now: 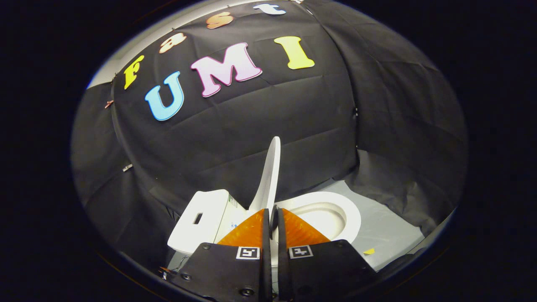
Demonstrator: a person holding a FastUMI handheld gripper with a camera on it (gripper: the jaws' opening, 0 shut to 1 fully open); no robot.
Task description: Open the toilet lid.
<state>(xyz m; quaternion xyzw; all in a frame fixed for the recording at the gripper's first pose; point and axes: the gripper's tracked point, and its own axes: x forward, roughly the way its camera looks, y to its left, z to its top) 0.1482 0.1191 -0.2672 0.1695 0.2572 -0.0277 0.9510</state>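
1. The gripper (272, 218) points forward, tilted slightly downward.
2. Its two orange fingers (249, 230) stand nearly closed, with only a thin gap between them.
3. Each black finger mount carries a small square marker near its inner edge.

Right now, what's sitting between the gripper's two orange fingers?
In the gripper view, the raised white toilet lid stands edge-on between the fingers of the gripper, which look closed on its lower edge. The tank lies to one side, the seat to the other.

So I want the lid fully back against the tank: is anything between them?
Nothing visible. The lid stands raised, its lower edge between the gripper jaws, with only bare gap between it and the tank.
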